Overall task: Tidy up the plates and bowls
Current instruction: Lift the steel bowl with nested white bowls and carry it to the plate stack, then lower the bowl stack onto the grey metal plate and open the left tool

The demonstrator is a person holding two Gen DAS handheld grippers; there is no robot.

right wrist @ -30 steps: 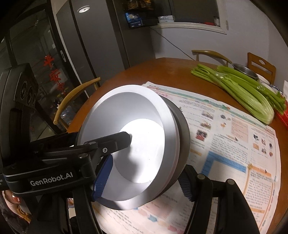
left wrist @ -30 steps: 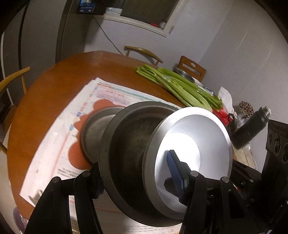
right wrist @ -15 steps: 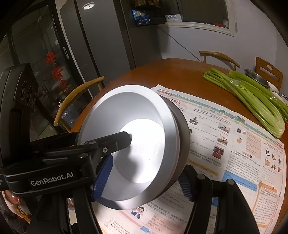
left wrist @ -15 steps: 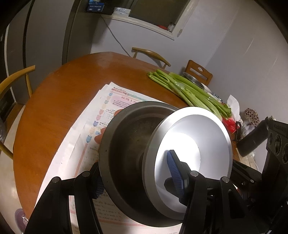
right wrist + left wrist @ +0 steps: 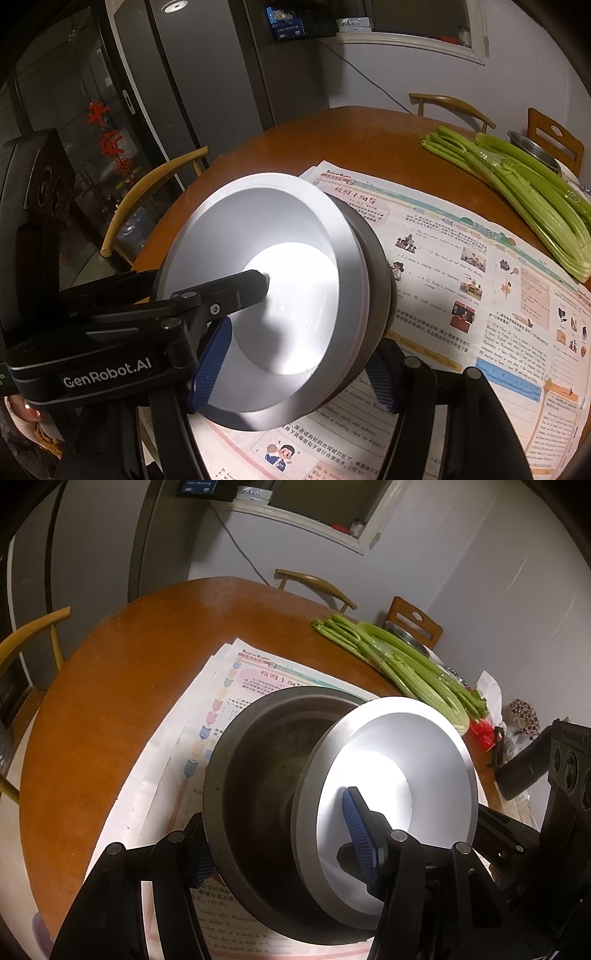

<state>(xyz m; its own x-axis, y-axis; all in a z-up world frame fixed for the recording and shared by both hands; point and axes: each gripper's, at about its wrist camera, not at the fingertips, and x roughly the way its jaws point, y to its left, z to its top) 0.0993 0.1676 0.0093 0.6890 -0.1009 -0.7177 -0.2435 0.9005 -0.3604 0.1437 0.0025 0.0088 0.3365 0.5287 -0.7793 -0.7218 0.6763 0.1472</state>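
Note:
A bright silver bowl (image 5: 399,760) nests in a darker steel bowl (image 5: 266,760), and the pair is held tilted on edge above the newspaper (image 5: 480,280). My left gripper (image 5: 277,834) is shut on the pair, with one blue pad inside the silver bowl and the other finger behind the dark bowl's wall. My right gripper (image 5: 295,373) clamps the same pair: silver bowl (image 5: 280,295), dark bowl (image 5: 376,280). One of the left gripper's fingers (image 5: 236,288) reaches into the silver bowl in the right wrist view.
Newspaper sheets cover the near part of the round wooden table (image 5: 110,701). Celery stalks (image 5: 517,195) lie at the far right, with a steel bowl (image 5: 532,151) behind them. A dark bottle (image 5: 524,771) stands at the right edge. Chairs (image 5: 147,192) ring the table.
Both grippers have carried the bowl pair together across the newspaper and slightly lower. A steel dish seen lying on the paper a second ago is no longer visible.

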